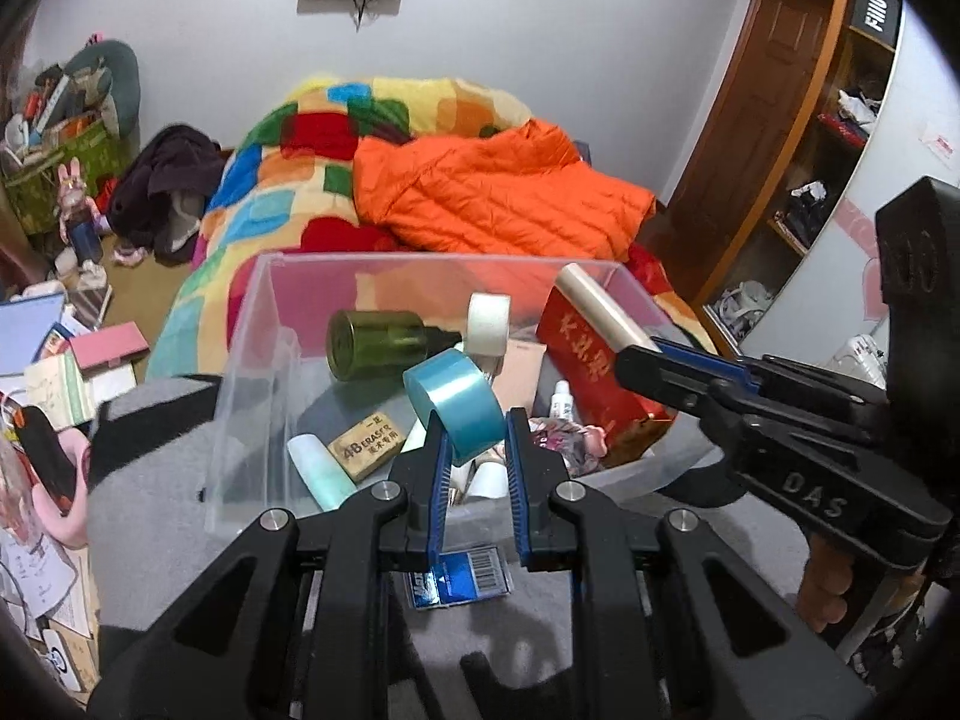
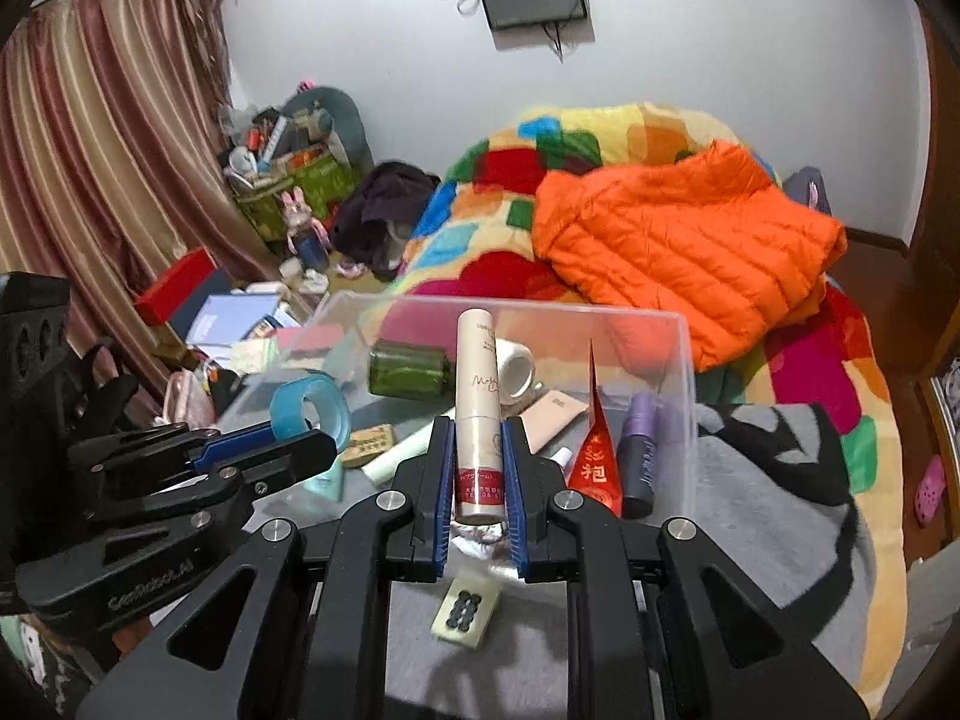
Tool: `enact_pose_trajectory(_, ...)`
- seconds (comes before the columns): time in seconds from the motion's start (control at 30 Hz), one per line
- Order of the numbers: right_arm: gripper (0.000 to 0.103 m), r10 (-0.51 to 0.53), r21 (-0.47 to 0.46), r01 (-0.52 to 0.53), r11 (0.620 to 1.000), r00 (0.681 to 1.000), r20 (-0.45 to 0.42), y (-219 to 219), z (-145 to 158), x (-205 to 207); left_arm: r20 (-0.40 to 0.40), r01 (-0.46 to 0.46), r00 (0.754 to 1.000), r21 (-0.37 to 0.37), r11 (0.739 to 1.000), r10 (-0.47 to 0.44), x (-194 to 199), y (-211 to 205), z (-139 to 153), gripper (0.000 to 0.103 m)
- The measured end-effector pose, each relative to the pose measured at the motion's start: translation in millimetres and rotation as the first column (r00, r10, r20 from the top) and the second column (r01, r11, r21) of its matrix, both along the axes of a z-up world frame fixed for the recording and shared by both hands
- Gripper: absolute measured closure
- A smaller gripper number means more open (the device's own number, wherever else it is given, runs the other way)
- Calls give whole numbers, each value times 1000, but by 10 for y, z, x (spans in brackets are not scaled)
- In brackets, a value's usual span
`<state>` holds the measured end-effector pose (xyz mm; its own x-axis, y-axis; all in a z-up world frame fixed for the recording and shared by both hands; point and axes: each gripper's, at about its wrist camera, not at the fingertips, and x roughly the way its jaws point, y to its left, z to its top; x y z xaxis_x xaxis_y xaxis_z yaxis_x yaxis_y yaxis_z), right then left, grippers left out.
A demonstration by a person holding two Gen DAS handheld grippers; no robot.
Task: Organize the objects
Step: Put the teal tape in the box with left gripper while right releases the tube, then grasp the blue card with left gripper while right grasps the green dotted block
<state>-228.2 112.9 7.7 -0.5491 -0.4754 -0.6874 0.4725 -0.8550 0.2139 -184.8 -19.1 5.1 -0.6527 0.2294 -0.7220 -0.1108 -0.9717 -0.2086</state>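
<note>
A clear plastic bin (image 1: 252,360) (image 2: 684,360) stands on the grey blanket and holds a green bottle (image 1: 378,345) (image 2: 411,371), a white tape roll (image 1: 489,315) (image 2: 516,369), an eraser (image 1: 365,447), a red packet (image 1: 591,372) (image 2: 597,468) and tubes. My left gripper (image 1: 477,426) is shut on a light blue tape roll (image 1: 456,405) (image 2: 312,408) above the bin. My right gripper (image 2: 478,450) is shut on a cream tube (image 2: 477,402) (image 1: 600,312), upright over the bin's near edge.
A blue card (image 1: 462,579) and a pale green case (image 2: 465,612) lie on the grey blanket (image 1: 150,516) in front of the bin. Behind are a colourful quilt (image 1: 288,168) and an orange jacket (image 2: 678,240). Clutter covers the floor at left (image 1: 54,360).
</note>
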Motion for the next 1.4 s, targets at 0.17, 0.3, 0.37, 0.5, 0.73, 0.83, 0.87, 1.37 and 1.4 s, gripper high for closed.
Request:
enact_pose_trajectory(0.17, 89, 6, 43, -8, 999, 999, 43, -70, -179, -124, 28, 0, 1000, -3, 1000, 0, -94, 0, -114, 86)
enact_pose_trajectory(0.3, 89, 19, 72, -23, 997, 998, 57, -114, -268, -149, 30, 3, 1000, -12, 1000, -3, -93, 24, -130, 85)
enact_pose_trajectory(0.37, 89, 31, 99, -36, 994, 998, 49, -148, -287, -120, 29, 2, 1000, -11, 1000, -2, -85, 24, -123, 85)
enact_pose_trajectory(0.5, 88, 37, 128, -40, 991, 999, 24, -158, -241, -63, 19, -2, 1000, -6, 1000, 2, -53, 31, -85, 76)
enact_pose_trajectory(0.73, 72, 50, 89, -48, 995, 999, -18, -72, 6, 121, -63, -24, 998, -28, 999, 22, 173, 15, 149, 52)
enact_pose_trajectory(0.83, 66, 50, 64, -47, 997, 998, -43, -8, 134, 240, -96, -33, 995, -36, 999, 29, 301, 2, 256, 43)
enact_pose_trajectory(0.87, 64, 49, 55, -46, 997, 998, -50, 18, 169, 280, -105, -35, 994, -38, 999, 31, 344, -7, 287, 38)
enact_pose_trajectory(1.37, 55, 47, 76, -51, 996, 998, 52, 179, -271, 639, 5, -55, 998, -88, 995, 56, 769, -109, -123, 22)
enact_pose_trajectory(1.4, 55, 46, 81, -51, 995, 997, 69, 154, -338, 622, 20, -54, 998, -90, 994, 56, 766, -103, -168, 22)
